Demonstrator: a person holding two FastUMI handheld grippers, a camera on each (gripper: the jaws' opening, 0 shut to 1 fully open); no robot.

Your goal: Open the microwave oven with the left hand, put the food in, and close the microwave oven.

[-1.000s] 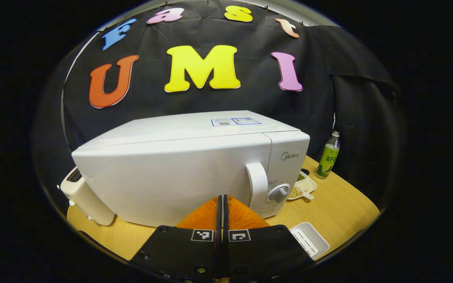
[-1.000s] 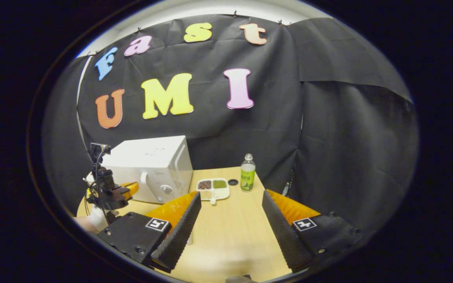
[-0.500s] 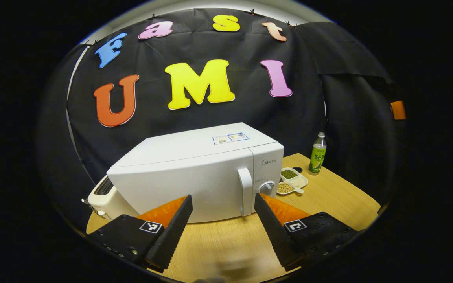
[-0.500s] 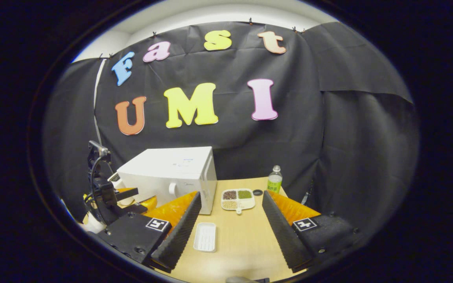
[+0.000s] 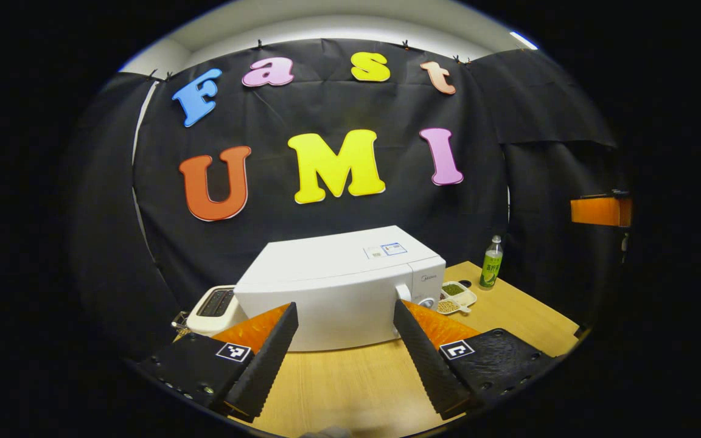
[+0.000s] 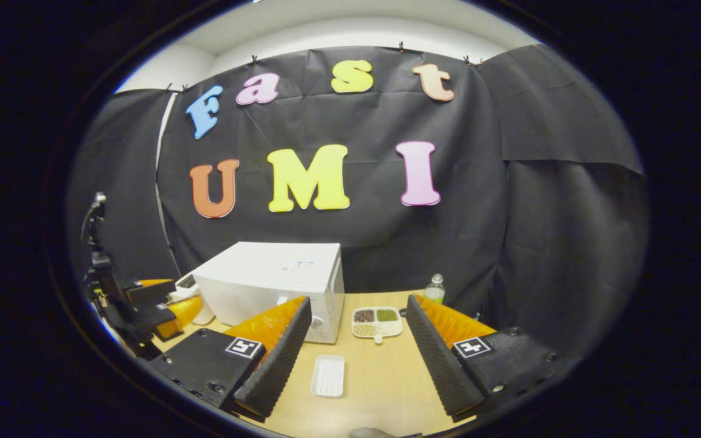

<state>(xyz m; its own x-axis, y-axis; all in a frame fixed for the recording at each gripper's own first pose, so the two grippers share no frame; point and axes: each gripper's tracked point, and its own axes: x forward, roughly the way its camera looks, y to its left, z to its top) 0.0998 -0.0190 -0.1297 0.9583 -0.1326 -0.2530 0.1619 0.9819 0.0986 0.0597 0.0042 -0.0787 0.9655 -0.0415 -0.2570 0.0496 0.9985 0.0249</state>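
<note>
Wooden table (image 6: 381, 377) before black cloth wall (image 6: 509, 207). Counted: one microwave (image 5: 338, 292), door closed, at table's back left; one toaster (image 5: 213, 307) just beside it; one bottle (image 5: 491, 263); one sectioned food dish (image 6: 376, 322); one white tray (image 6: 328, 376). Left gripper (image 5: 344, 359) fingers wide, empty. Right gripper (image 6: 356, 365) fingers wide, empty.

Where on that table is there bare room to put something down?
The widest bare wood lies at the table's near side, between the small white tray and the right edge. Another free strip runs in front of the microwave. It is crowded toward the back: the divided dish of beans, a bottle and the toaster beside the microwave.
</note>
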